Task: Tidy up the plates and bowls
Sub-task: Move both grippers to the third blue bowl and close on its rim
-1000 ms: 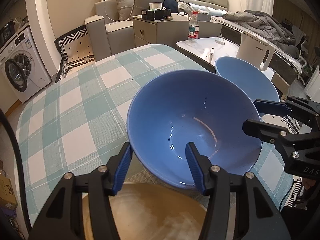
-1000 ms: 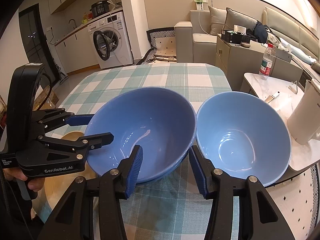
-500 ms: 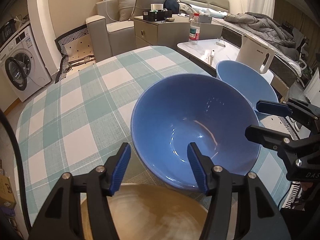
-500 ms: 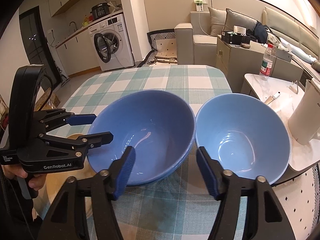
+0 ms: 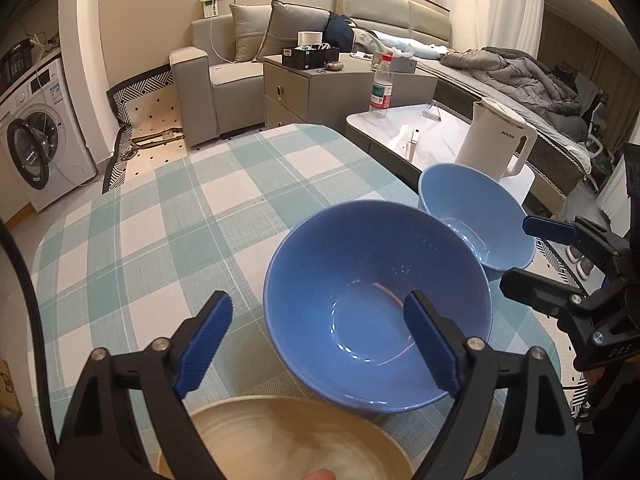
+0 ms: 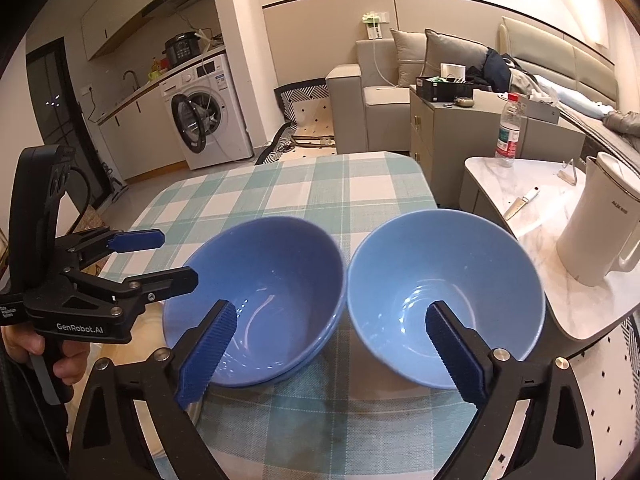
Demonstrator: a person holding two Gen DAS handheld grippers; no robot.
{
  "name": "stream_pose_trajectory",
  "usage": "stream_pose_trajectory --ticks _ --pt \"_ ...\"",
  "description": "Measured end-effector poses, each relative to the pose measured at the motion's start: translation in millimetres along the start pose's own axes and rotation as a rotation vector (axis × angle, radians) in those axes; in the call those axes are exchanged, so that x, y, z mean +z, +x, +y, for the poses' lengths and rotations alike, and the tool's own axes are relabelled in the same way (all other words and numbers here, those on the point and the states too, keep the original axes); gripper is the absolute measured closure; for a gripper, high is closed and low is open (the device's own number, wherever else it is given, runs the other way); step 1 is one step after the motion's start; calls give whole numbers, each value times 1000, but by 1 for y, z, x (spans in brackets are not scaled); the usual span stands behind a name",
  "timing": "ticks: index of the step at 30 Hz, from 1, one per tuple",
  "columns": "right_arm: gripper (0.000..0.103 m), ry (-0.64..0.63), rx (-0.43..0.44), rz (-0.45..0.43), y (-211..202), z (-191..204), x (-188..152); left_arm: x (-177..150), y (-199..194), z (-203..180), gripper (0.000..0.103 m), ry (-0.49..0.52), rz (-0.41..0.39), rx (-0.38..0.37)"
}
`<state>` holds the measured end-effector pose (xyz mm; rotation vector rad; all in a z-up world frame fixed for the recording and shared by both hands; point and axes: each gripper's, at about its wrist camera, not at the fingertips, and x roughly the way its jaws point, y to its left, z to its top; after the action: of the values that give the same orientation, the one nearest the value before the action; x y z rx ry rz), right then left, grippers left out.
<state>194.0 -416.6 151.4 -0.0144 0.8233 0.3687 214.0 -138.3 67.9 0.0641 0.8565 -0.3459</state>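
Blue bowls [image 6: 256, 292] touching, tongs [image 6: 328, 344] opening, far tablecloth [image 6: 320, 188] bare

Living room with open kitchen corner, warm indoor light.

Tabletop [image 6: 304, 192] under a green-and-white checked cloth. Beyond it a grey sofa [image 5: 216, 80] with two cushions against a beige panelled wall [image 5: 152, 20]; a wall socket [image 6: 376, 26] above the armrest. Grey cabinet [image 5: 304, 92] beside the sofa, black tray on top. White marble side table [image 6: 532, 184] carries a water bottle [image 6: 507, 130] and a white kettle [image 6: 600, 216]. Washing machine [image 6: 208, 116], door open, under a kitchen counter with sink tap and cooker. Patterned mat [image 5: 144, 92] on the tiled floor. White curtain [image 5: 496, 0] at far right; grey bedding [image 5: 520, 76] heaped below it.
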Motion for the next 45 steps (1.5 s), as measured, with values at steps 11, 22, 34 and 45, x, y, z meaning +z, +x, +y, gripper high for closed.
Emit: stream_pose_trajectory --ticks 11,22,34,45 --pt "3 39 -43 -39 -19 -23 2 9 -2 -20 0 37 -25 -26" --pt "3 83 -88 -60 -38 -50 -7 17 3 -43 0 60 -23 -54" --pt "2 158 -137 -69 -56 -88 -24 32 12 -68 0 104 -26 -74" --pt "2 202 -151 -51 -52 -101 -32 56 25 -79 0 130 -35 -111"
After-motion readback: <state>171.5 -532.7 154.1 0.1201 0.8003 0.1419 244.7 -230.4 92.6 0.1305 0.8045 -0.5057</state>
